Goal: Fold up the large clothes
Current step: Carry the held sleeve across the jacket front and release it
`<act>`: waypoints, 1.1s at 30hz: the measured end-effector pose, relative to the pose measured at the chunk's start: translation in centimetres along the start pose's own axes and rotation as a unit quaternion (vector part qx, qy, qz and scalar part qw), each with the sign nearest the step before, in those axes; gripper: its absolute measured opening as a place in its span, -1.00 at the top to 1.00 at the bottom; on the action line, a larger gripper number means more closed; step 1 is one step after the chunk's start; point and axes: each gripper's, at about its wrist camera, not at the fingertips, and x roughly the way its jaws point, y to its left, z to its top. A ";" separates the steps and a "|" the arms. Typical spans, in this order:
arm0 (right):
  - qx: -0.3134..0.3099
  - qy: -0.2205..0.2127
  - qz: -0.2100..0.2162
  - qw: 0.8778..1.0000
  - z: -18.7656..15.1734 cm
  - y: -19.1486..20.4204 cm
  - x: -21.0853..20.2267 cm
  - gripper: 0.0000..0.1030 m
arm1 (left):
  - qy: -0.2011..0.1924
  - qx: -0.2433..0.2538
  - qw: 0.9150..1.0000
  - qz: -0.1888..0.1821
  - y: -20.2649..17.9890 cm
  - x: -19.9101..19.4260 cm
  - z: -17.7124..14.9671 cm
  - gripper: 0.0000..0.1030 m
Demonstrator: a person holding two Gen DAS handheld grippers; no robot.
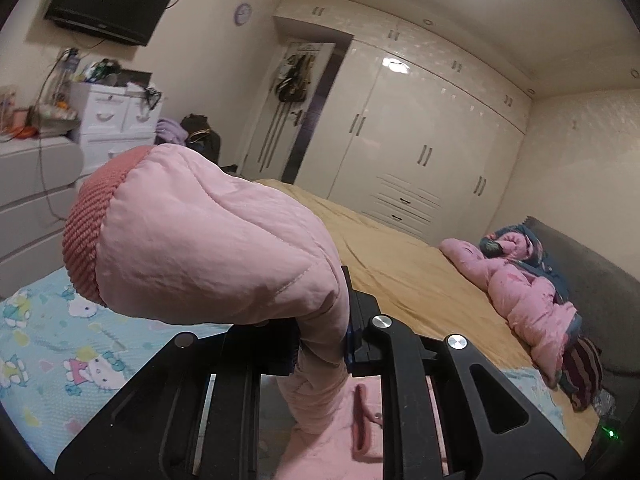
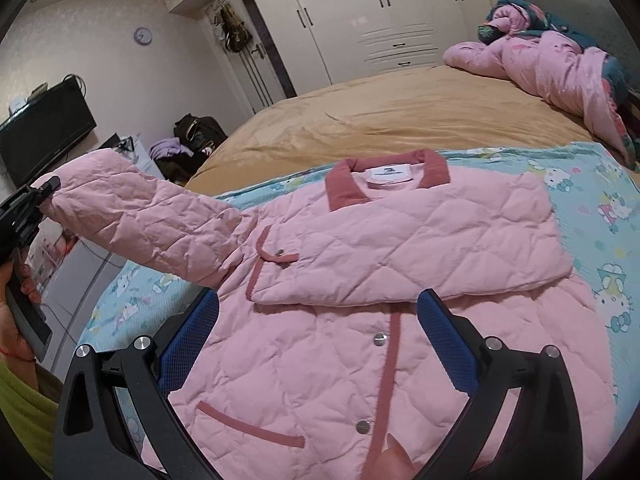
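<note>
A pink quilted jacket (image 2: 320, 360) with a darker pink collar (image 2: 436, 168) lies front-up on a light blue cartoon blanket (image 2: 600, 216). One sleeve is folded across its chest. The other sleeve (image 2: 148, 224) is lifted off the bed to the left, with my left gripper (image 2: 48, 186) shut on it near the cuff. In the left wrist view that sleeve (image 1: 208, 248) bulges up out of my left gripper (image 1: 320, 344), its ribbed cuff (image 1: 88, 232) at the top left. My right gripper (image 2: 320, 320) hovers open over the jacket's front, with its blue pads (image 2: 192, 344) apart and nothing between them.
A tan bedspread (image 2: 380, 112) covers the bed beyond the blanket. Crumpled pink bedding (image 2: 560, 64) lies by the grey headboard (image 1: 592, 276). White wardrobes (image 1: 420, 128), a white dresser (image 1: 116, 116), a wall television (image 1: 112, 0) and bags on the floor (image 2: 192, 132) surround the bed. A person's hand (image 2: 18, 280) grips the left tool.
</note>
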 end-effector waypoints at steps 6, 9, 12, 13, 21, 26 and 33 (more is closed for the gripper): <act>0.015 -0.011 -0.007 1.000 0.0 -2.4 -1.8 -0.92 | 0.003 0.028 0.999 -0.026 -3.9 0.6 -0.4 0.82; 0.024 -0.019 -0.013 0.999 0.1 -3.8 -2.8 -0.92 | 0.007 0.037 0.999 -0.037 -5.6 1.0 -0.8 0.82; 0.040 -0.029 -0.015 0.999 0.3 -5.4 -3.8 -0.92 | 0.015 0.053 0.997 -0.052 -7.8 1.8 -1.3 0.82; 0.045 -0.032 -0.018 0.998 0.3 -6.1 -4.2 -0.92 | 0.017 0.058 0.997 -0.055 -8.5 2.0 -1.5 0.82; 0.077 -0.046 -0.033 0.995 0.0 -10.0 -5.9 -0.92 | 0.048 0.103 0.989 -0.090 -14.4 4.3 -4.5 0.82; 0.100 -0.052 -0.040 0.993 -0.3 -12.4 -6.6 -0.92 | 0.083 0.133 0.981 -0.112 -17.3 5.8 -7.4 0.82; 0.126 -0.055 -0.048 0.989 -0.8 -15.0 -6.9 -0.92 | 0.135 0.179 0.965 -0.137 -21.2 7.6 -12.1 0.82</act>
